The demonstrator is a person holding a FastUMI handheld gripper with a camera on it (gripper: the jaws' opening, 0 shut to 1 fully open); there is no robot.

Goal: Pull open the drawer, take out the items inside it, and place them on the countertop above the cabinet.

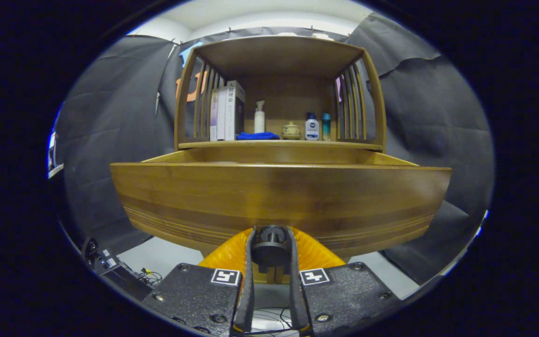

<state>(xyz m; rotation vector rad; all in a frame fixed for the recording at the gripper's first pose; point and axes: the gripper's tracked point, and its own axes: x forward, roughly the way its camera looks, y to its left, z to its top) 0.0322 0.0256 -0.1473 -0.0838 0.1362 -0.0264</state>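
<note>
A wooden drawer (279, 196) stands pulled out of the cabinet toward me, its broad front panel just ahead of the fingers. My gripper (271, 241) is shut on the drawer's dark round knob (271, 250), one finger pressing each side of it. The drawer's inside is hidden behind the front panel. Above it runs the countertop (279, 145), a wooden shelf with slatted sides and a roof. On it stand several books (226, 112), a blue cloth (257, 136), a white pump bottle (259, 119), a small lidded pot (291, 130) and two small bottles (316, 126).
Black cloth walls close in behind and beside the cabinet. Cables and a dark device (110, 264) lie on the pale floor to the lower left. Free countertop shows in front of the pot and bottles.
</note>
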